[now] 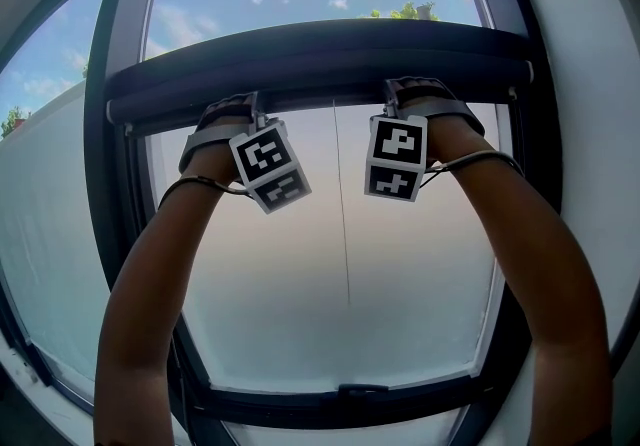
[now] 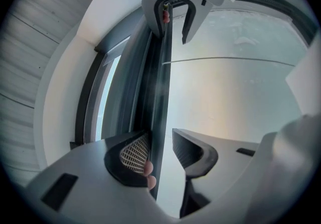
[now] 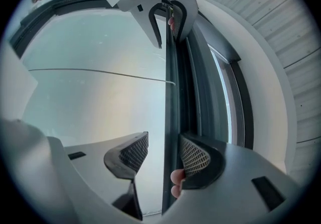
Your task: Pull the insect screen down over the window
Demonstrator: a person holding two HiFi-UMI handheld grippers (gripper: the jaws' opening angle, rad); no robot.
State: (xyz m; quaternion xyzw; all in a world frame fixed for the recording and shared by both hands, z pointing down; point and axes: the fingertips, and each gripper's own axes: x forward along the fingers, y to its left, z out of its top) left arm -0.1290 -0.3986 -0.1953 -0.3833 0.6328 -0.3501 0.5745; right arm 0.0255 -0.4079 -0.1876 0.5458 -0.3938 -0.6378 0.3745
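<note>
- Grippers both up at the insect screen's pull bar point(image 1: 320, 59), I see.
- Left gripper point(image 2: 159, 140): jaws apart, straddling the bar.
- Right gripper point(image 3: 163, 140): jaws apart, straddling it too.

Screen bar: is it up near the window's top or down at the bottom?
Near the top. The bar crosses high up, well above the bottom rail, with the left gripper and right gripper at it.

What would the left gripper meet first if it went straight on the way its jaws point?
The dark pull bar: it already stands between the open jaws of the left gripper. Behind it the pale screen looks next, but depth is unclear.
</note>
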